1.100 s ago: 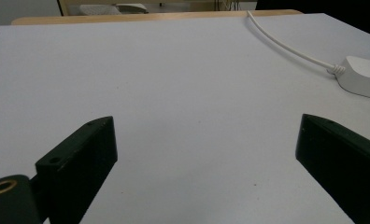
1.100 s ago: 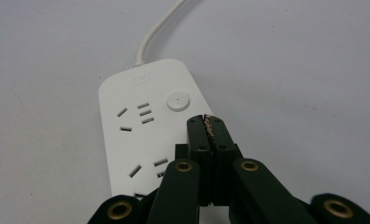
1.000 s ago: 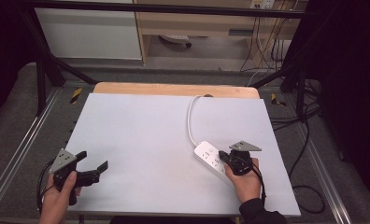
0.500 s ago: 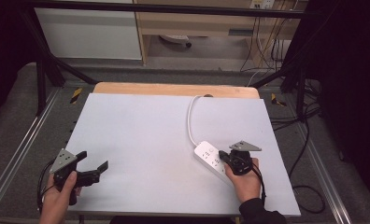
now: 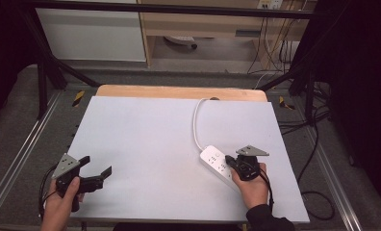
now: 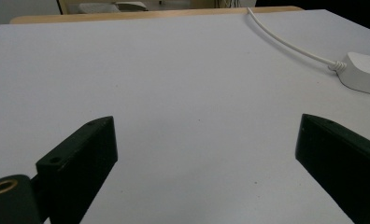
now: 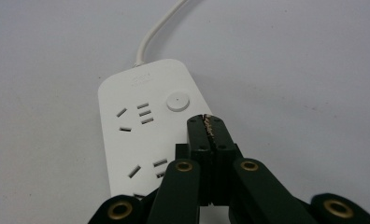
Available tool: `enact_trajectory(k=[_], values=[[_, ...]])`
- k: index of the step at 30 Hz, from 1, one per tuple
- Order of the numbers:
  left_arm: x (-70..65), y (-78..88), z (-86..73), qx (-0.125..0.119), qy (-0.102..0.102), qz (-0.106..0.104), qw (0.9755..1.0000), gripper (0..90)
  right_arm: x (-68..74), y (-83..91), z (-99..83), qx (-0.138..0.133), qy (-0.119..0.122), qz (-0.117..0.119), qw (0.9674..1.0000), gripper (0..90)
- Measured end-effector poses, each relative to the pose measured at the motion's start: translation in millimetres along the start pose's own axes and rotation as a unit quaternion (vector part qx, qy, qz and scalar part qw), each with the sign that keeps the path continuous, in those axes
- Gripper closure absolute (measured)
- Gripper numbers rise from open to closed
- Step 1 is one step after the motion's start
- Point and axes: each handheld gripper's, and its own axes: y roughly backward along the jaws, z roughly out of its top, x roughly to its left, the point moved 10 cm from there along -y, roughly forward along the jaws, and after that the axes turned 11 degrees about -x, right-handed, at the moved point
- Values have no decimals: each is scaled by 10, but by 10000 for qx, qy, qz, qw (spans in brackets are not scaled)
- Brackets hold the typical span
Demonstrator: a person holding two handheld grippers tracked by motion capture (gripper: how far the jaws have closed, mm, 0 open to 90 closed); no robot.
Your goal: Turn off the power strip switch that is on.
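Desk (image 5: 145, 139) with a pale grey-white top and a strip of light wood along its far edge, seen from above. One white power strip (image 5: 219, 164) lies toward the right side, nearer the near edge than the far one, set at a slant. Its single white cord (image 5: 196, 126) curves from the strip's far end up to the far edge of the desk. In the right gripper view the strip shows one round button (image 7: 178, 101) near the cord end and several groups of socket slots.

Two grippers are held by a person's two hands. The right gripper (image 5: 233, 161) is over the near end of the power strip, its jaws pressed together with nothing between them, tips just above or on the strip's top face; contact cannot be told. The right hand (image 5: 252, 185) sits near the desk's near edge.

The left gripper (image 5: 96, 169) is at the near left corner, jaws spread wide and holding nothing, held by the left hand (image 5: 62, 204). Broad bare surface lies between the two grippers and across the whole far left of the desk.
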Motion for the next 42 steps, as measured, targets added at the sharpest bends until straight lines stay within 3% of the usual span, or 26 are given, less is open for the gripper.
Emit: enact_trajectory(k=[42], values=[[13, -7, -18, 46, -29, 26, 10000, 56, 8, 3, -6, -3, 38, -37, 10000, 900]])
